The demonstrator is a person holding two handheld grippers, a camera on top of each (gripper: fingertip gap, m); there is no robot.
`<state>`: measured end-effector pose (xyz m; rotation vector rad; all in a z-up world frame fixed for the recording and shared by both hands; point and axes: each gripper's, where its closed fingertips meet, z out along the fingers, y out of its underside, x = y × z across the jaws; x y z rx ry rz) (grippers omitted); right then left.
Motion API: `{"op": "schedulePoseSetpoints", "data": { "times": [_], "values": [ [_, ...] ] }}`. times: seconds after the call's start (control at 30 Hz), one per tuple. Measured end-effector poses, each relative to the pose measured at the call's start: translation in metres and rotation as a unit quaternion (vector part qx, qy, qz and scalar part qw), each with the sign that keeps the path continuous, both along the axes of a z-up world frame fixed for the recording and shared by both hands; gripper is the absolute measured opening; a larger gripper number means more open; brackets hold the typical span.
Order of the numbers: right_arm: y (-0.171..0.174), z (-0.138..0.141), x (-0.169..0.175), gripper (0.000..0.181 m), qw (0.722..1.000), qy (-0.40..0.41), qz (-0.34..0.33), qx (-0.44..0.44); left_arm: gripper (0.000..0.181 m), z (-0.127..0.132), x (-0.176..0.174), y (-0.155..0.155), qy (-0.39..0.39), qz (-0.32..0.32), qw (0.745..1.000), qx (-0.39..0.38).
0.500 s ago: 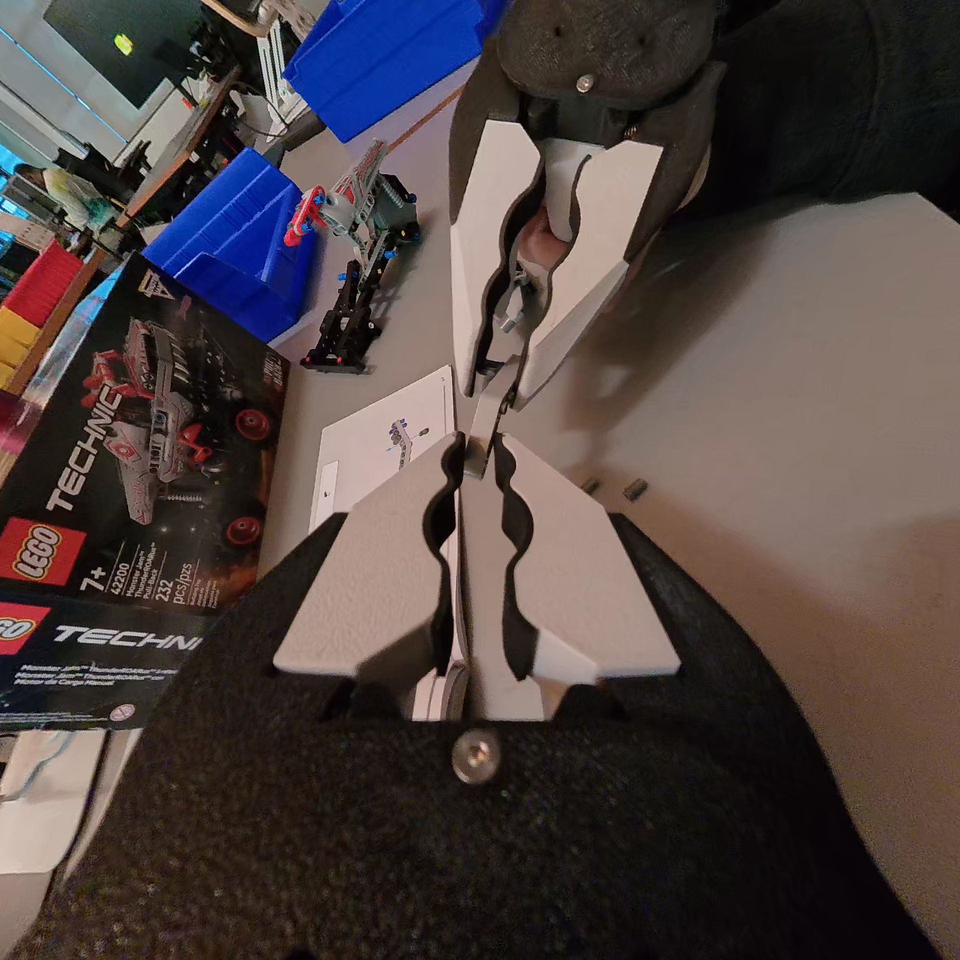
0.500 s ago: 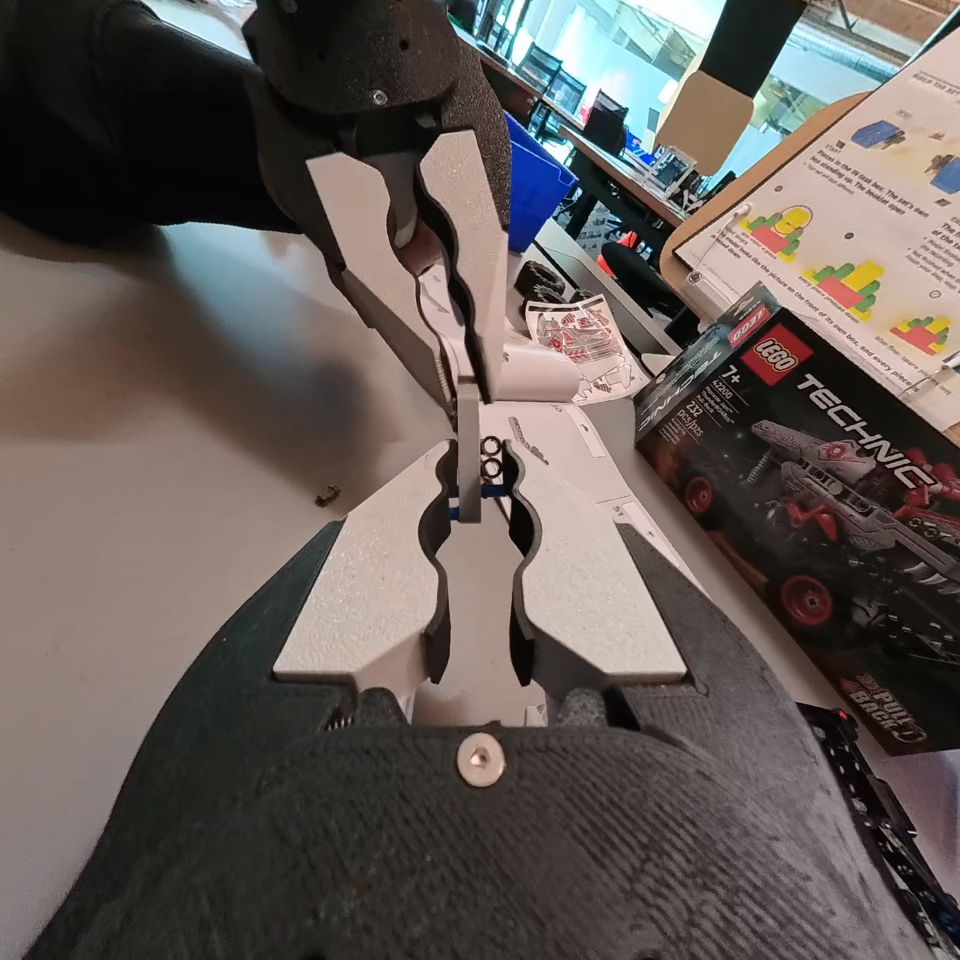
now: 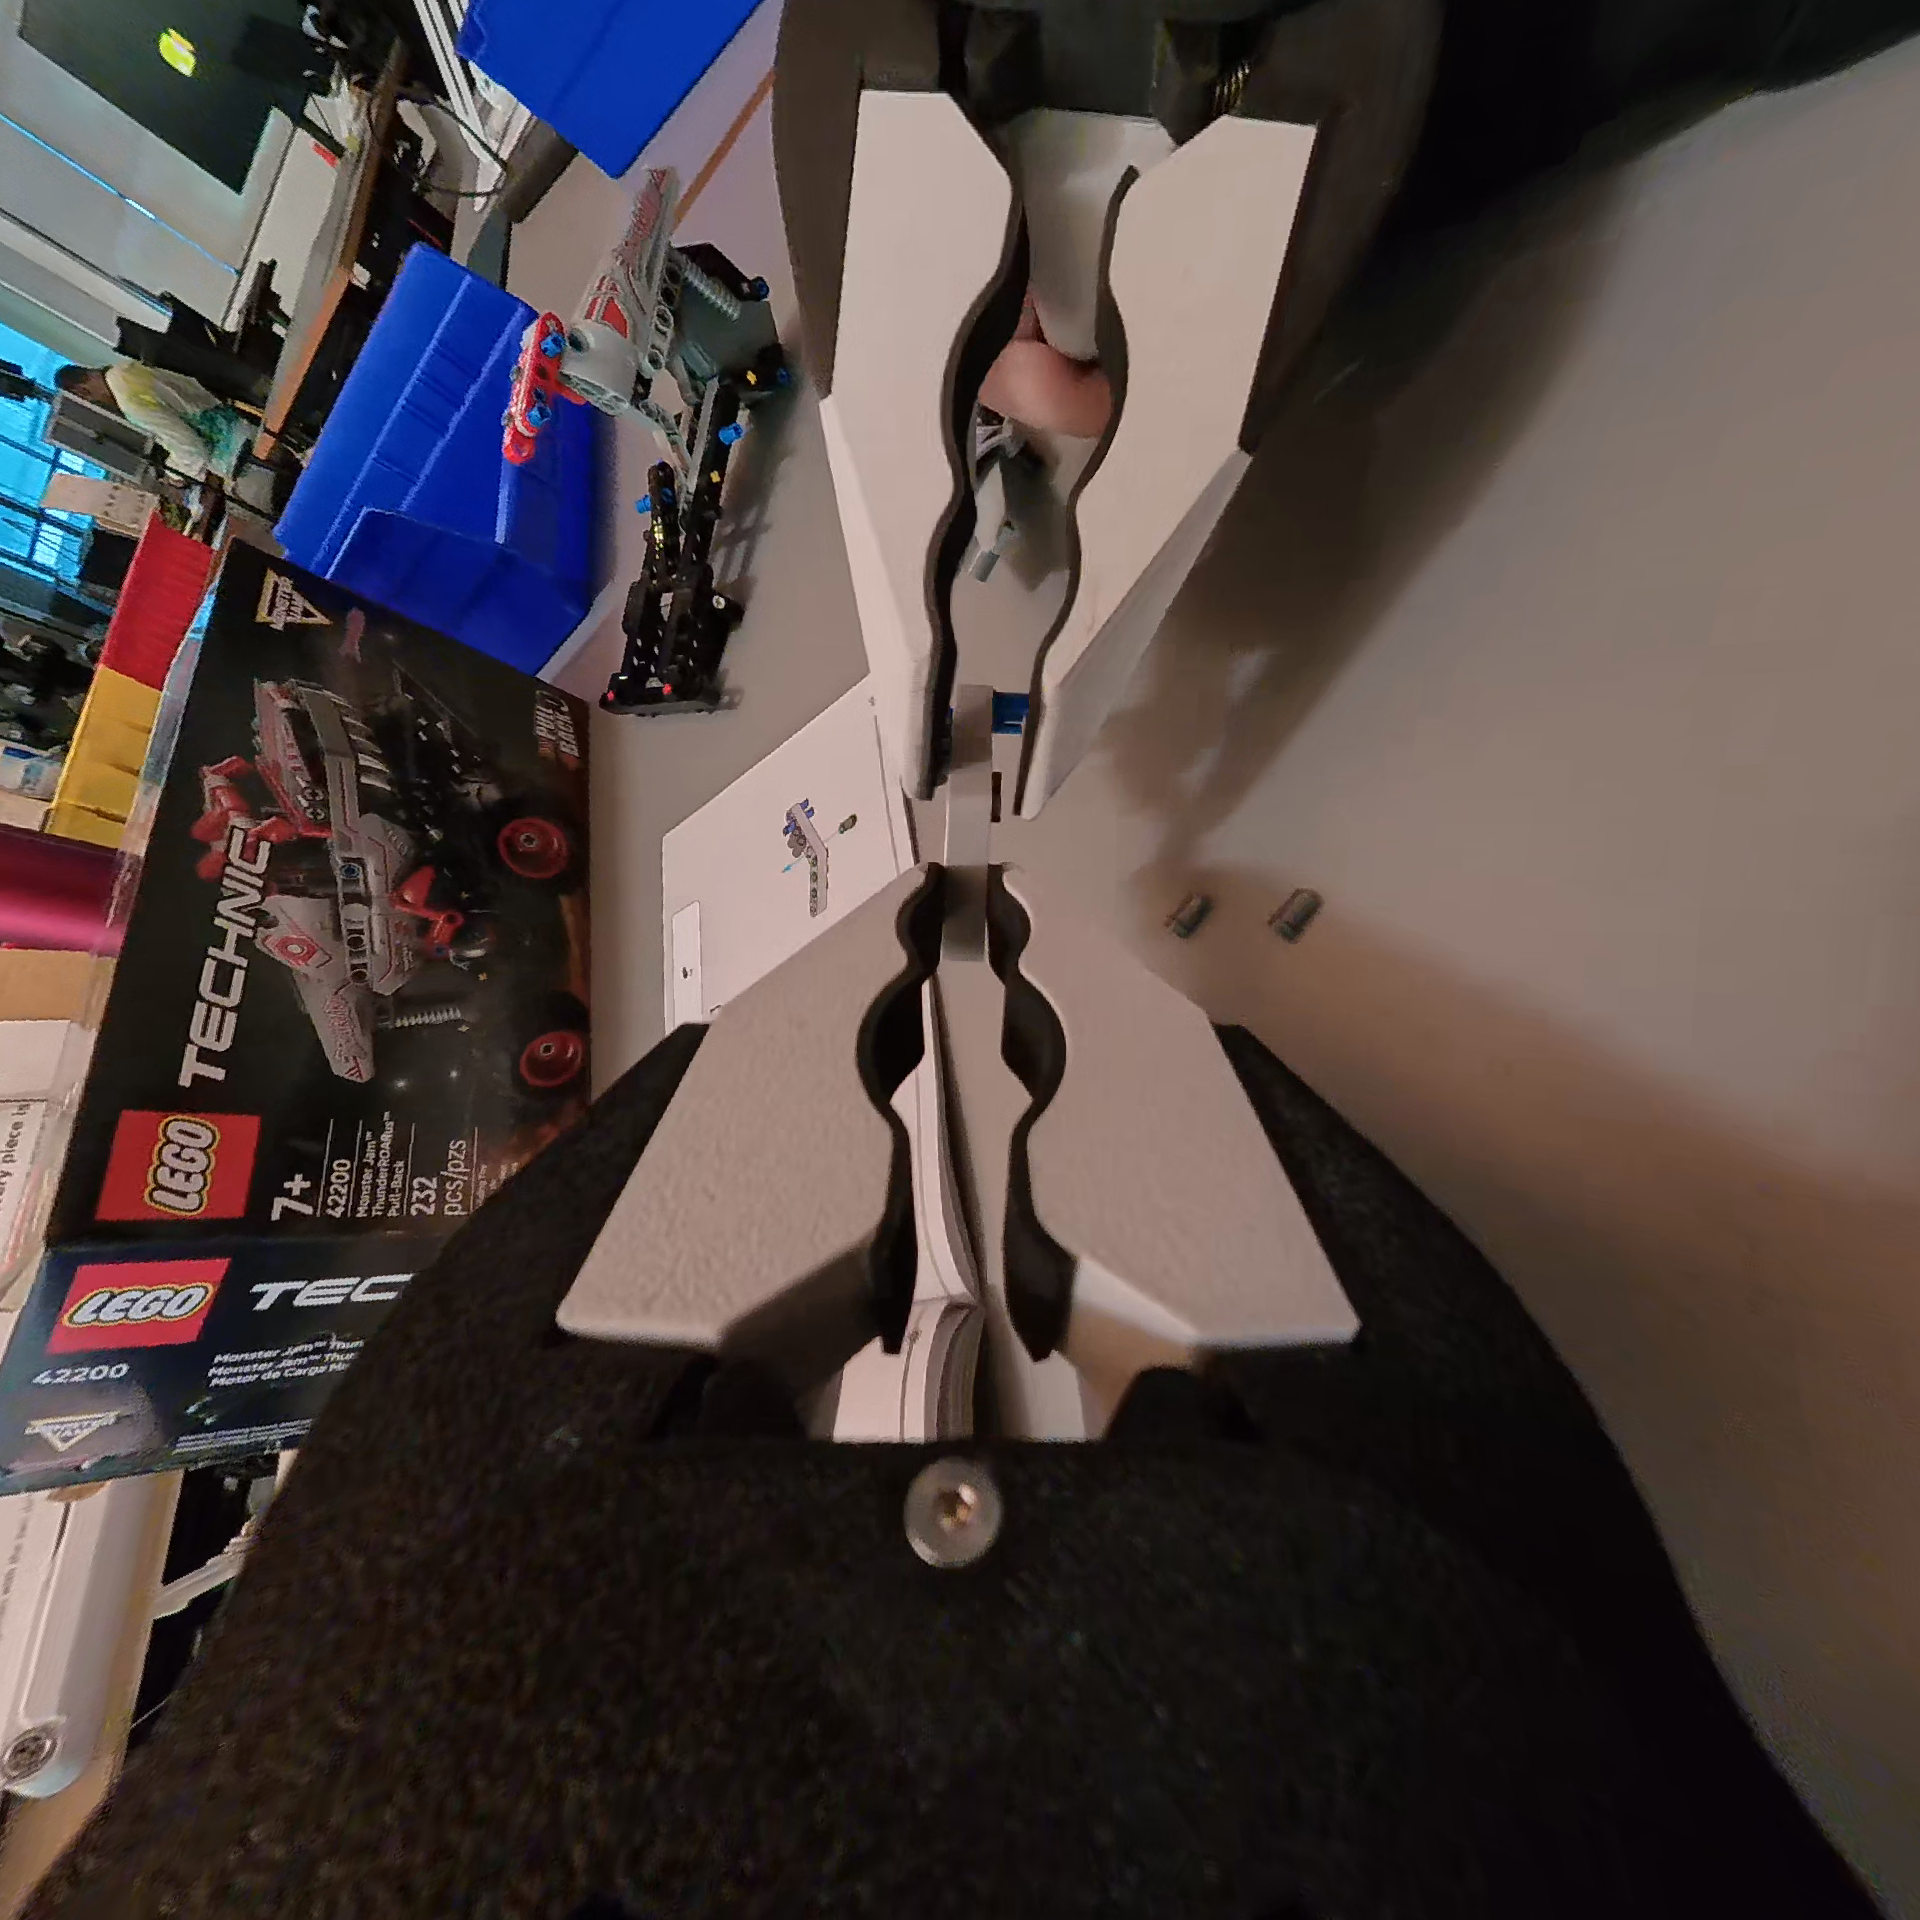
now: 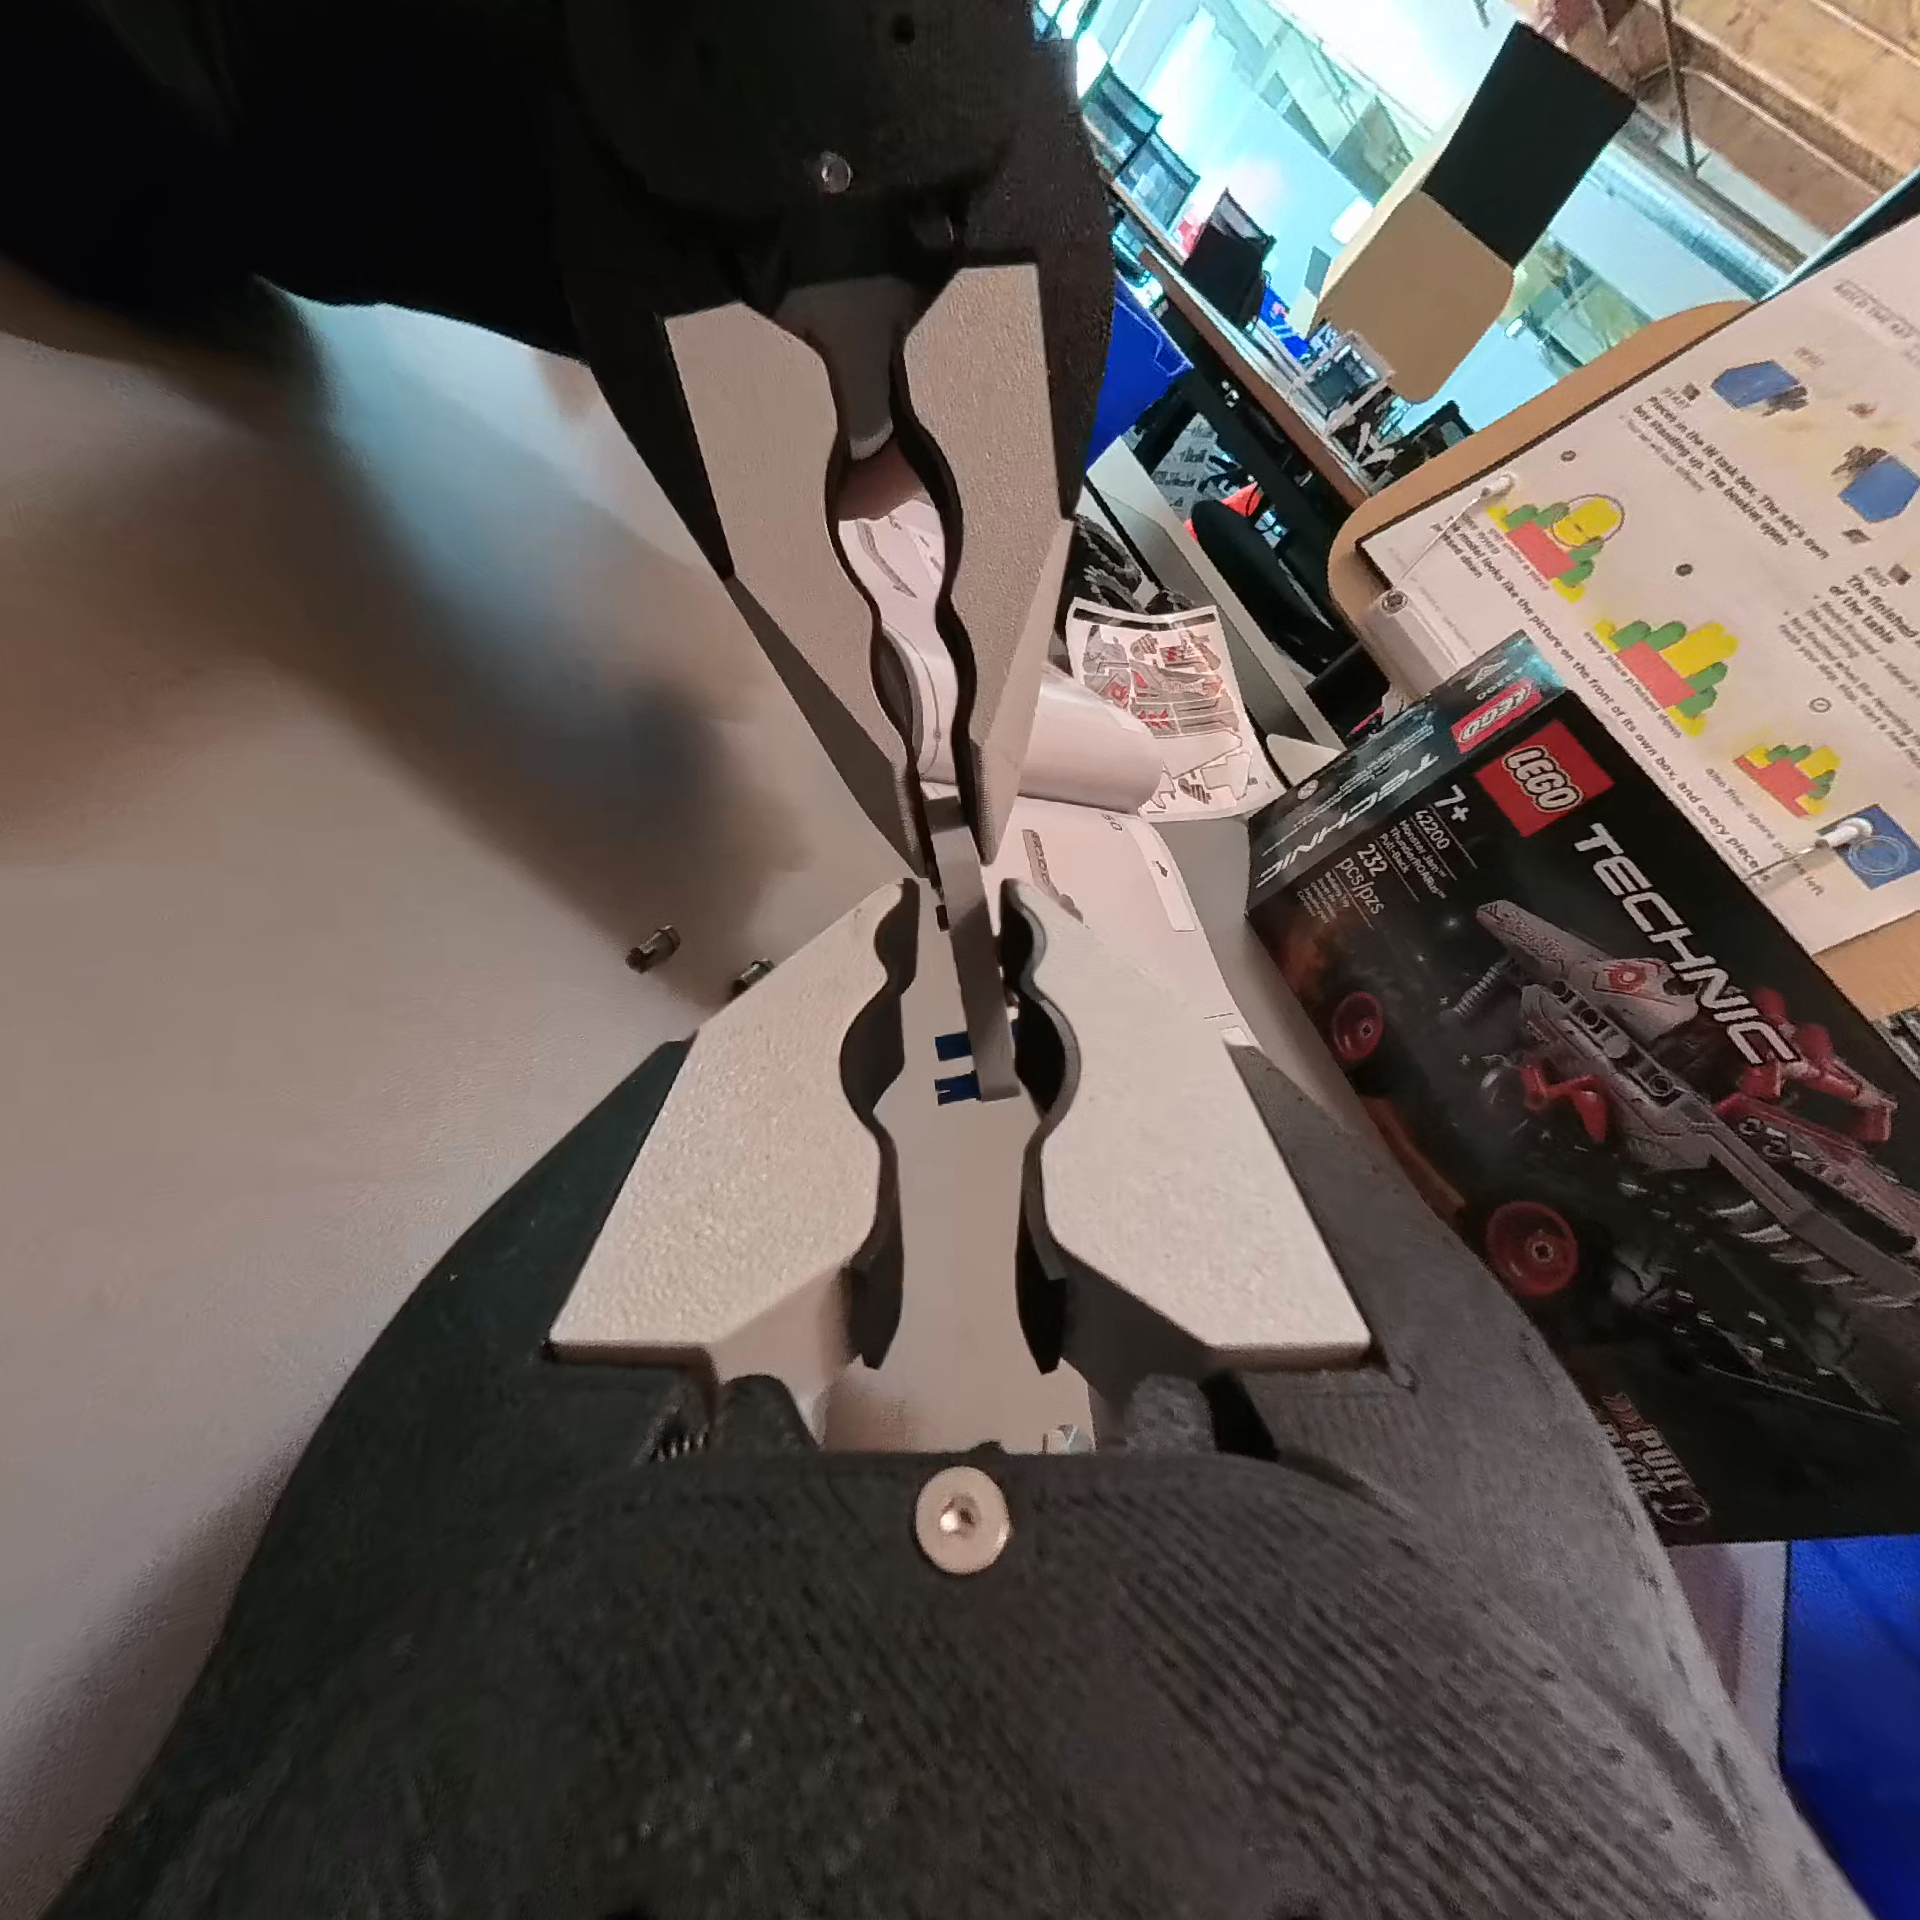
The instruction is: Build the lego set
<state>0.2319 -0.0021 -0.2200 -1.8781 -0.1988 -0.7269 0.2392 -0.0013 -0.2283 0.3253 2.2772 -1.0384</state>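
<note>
Right wrist view: beside the set box (image 4: 1621,1049), the left gripper (image 4: 951,852) pinches one end of a grey beam (image 4: 977,987) above the table (image 4: 260,1039); the right gripper (image 4: 961,914) stands slightly parted around its other end, where blue pins (image 4: 951,1065) protrude. Light, rigid plastic: best gripped on the flat faces

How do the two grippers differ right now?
The left gripper is shut on one end of the grey beam. The right gripper has its jaws wider, standing around the other end; whether it grips I cannot tell. The beam's blue pins sit between the right gripper's fingers, not the left's. Both look alike, with white fingers on black bodies, and they point at each other.
</note>
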Motion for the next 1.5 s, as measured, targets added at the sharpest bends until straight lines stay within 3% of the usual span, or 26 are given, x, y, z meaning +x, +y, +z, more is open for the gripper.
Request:
{"op": "schedulePoseSetpoints", "data": {
  "times": [0.47, 0.7, 0.87, 0.97, 1.1, 1.5],
  "values": [
    [0.000, -0.001, 0.001, 0.008, 1.000, 0.013, -0.006, -0.002, 0.008, 0.002, 0.001, 0.000, 0.013, 0.007, 1.000, -0.021],
    [-0.016, 0.011, 0.019, 0.008, 0.997, 0.031, -0.061, 0.037, 0.014, 0.019, 0.002, 0.006, 0.058, 0.012, 0.995, -0.086],
    [-0.028, 0.010, 0.032, 0.008, 0.994, 0.016, -0.106, 0.031, 0.012, -0.027, -0.039, 0.010, 0.217, -0.057, 0.974, 0.014],
    [-0.026, 0.005, 0.033, 0.008, 0.994, 0.010, -0.110, 0.014, 0.009, -0.044, -0.049, 0.011, 0.252, -0.067, 0.964, 0.050],
    [-0.024, 0.002, 0.032, 0.008, 0.994, 0.011, -0.107, 0.005, 0.008, -0.047, -0.045, 0.006, 0.239, -0.067, 0.968, 0.047],
    [-0.026, 0.000, 0.035, 0.007, 0.992, 0.040, -0.116, 0.013, 0.003, -0.051, -0.050, -0.002, 0.301, -0.068, 0.951, 0.030]
  ]
}}
